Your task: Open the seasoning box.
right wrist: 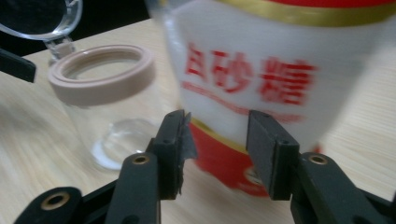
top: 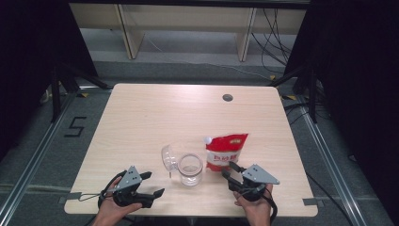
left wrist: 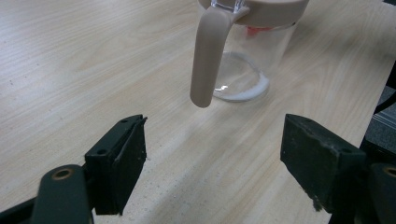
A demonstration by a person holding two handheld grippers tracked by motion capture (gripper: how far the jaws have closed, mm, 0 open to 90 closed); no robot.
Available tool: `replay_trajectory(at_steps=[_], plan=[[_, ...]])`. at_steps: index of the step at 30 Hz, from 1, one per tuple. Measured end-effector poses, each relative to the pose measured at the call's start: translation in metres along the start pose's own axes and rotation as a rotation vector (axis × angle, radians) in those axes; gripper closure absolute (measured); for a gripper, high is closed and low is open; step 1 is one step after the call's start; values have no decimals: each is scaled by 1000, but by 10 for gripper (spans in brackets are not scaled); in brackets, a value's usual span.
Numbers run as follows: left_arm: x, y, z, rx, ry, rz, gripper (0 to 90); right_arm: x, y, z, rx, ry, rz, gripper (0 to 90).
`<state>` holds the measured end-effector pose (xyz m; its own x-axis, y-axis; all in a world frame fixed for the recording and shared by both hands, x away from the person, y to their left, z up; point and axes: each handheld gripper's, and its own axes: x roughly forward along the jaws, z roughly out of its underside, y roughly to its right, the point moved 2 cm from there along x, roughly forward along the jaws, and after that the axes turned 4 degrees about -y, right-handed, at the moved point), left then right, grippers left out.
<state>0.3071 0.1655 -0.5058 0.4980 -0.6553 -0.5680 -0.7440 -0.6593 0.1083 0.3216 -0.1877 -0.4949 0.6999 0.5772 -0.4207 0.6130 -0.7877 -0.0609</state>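
A clear glass jar [top: 190, 170] with a beige rim stands near the table's front middle, its clear hinged lid [top: 167, 157] flipped open to the left. Right of it stands a red and white pouch [top: 227, 149] with red characters. My left gripper [top: 154, 183] rests left of the jar, jaws wide apart. In the left gripper view it [left wrist: 212, 154] faces the jar [left wrist: 243, 70] and a hanging beige latch [left wrist: 208, 56]. My right gripper [top: 229, 170] sits just in front of the pouch. In the right gripper view it [right wrist: 219, 135] is open with the blurred pouch [right wrist: 261, 56] close behind its pads and the jar [right wrist: 107, 102] to the left.
The pale wooden table [top: 155, 113] has a round cable hole [top: 227, 98] at the back right. Wooden shelving [top: 188, 23] and loose cables [top: 275, 33] lie beyond the far edge. Black curtains flank both sides.
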Motion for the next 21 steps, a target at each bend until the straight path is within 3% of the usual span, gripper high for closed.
replay_trajectory(at_steps=[2, 3, 5, 9, 10, 12, 13, 16, 17, 18, 20, 21], plan=[[0, -1, 0, 6, -9, -3, 222, -8, 8, 1, 1, 2, 4, 551], [0, -2, 0, 29, -7, -3, 222, -11, 9, 2, 8, 3, 6, 542], [0, -3, 0, 32, -6, -6, 222, -16, 14, 1, -18, 19, 18, 490], [0, -2, 0, 27, -12, -10, 221, -23, 27, 1, -20, 43, 44, 383], [0, -2, 0, 28, -14, -9, 221, -25, 30, 1, 11, 54, 61, 356], [0, -2, 0, 30, -14, -11, 222, -24, 38, 0, -42, 67, 47, 334], [0, -2, 0, 30, -18, -13, 222, -23, 42, -1, -68, 86, 69, 316], [-1, -2, 0, 27, -16, -14, 221, -21, 49, 1, -58, 57, 33, 253], [0, -2, 0, 28, -15, -12, 222, -18, 53, 1, -75, 55, 18, 227], [0, -2, 0, 28, -13, -10, 221, -15, 55, 2, -57, 44, 7, 200], [0, -2, 0, 31, -13, -8, 222, -10, 60, 3, -78, 23, -16, 161], [0, 0, 0, 8, -9, -6, 221, -7, 61, 3, -87, 30, -28, 158]])
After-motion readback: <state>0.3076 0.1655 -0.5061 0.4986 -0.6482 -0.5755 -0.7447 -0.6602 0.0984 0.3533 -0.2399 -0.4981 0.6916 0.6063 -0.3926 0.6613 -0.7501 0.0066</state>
